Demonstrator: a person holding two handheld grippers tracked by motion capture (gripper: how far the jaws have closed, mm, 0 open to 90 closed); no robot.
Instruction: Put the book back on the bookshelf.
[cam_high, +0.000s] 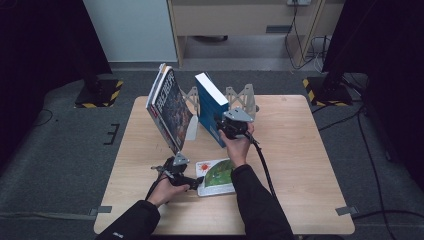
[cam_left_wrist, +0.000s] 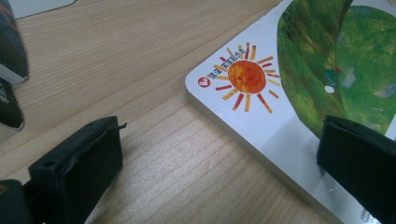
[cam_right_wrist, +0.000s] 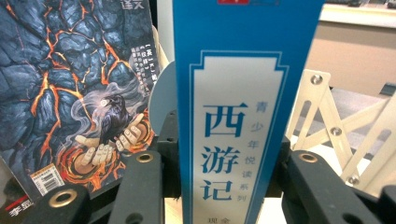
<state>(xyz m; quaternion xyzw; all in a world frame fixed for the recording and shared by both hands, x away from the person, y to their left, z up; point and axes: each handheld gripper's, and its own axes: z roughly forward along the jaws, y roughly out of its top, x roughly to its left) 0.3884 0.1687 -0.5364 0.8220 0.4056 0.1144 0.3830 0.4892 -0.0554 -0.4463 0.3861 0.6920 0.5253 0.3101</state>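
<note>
A blue book (cam_high: 210, 106) stands upright at the back middle of the table, its spine (cam_right_wrist: 243, 93) facing me. My right gripper (cam_high: 231, 128) is shut on the lower spine, with one black jaw pressed against each side (cam_right_wrist: 224, 163). To the left, a dark book with a lava-patterned cover (cam_high: 170, 107) (cam_right_wrist: 79, 84) leans tilted. A picture book with a sun and green leaf (cam_high: 217, 175) (cam_left_wrist: 299, 79) lies flat near the front. My left gripper (cam_high: 189, 181) (cam_left_wrist: 219, 158) is open at the picture book's corner, with one jaw over the bare wood and the other over the cover.
A white metal bookend frame (cam_high: 244, 97) (cam_right_wrist: 327, 121) stands behind and to the right of the blue book. The wooden table (cam_high: 300, 160) has bare room on its right half. Cables trail across the floor beyond the table.
</note>
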